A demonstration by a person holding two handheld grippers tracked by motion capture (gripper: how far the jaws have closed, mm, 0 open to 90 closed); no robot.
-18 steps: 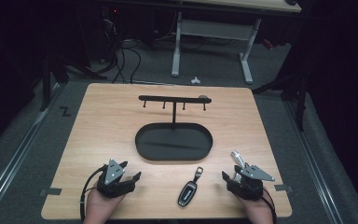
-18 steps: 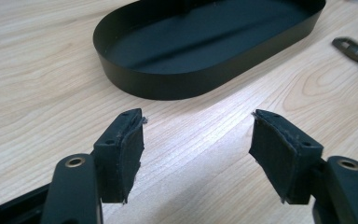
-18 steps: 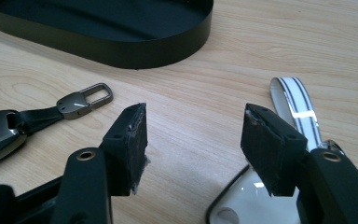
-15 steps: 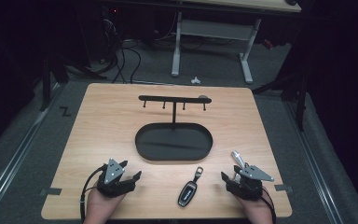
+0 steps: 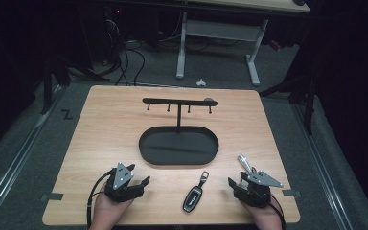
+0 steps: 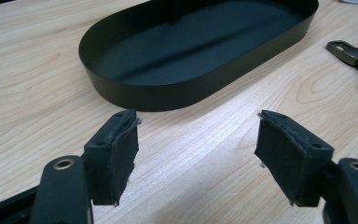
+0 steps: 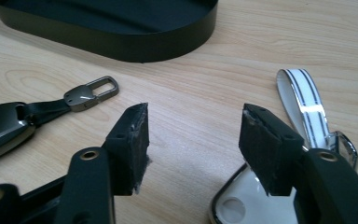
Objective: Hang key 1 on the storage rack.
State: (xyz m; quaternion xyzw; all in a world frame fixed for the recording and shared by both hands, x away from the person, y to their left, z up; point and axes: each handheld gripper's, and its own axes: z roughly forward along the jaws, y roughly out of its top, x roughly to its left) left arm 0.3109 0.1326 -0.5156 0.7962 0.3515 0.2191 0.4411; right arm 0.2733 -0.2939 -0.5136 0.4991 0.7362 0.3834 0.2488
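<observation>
Left gripper [image 5: 136, 178] low at the near left of the wooden table [image 5: 105, 129], jaws spread wide on nothing, just short of the black oval tray [image 6: 135, 93]. Right gripper [image 5: 239, 176] at the near right, likewise wide open and empty, over a white striped-loop key fob [image 7: 307, 112]. Black car key fob [image 5: 193, 198] flat between both grippers, clasp [image 7: 91, 94] toward the tray, under the hook rack [image 5: 178, 102].

Your wooden table [image 5: 100, 143] sits brightly lit from above while the surrounding room falls into near-black. Both gripper views are sharp and evenly lit, with soft sheen on the black tray [image 6: 200, 51].
</observation>
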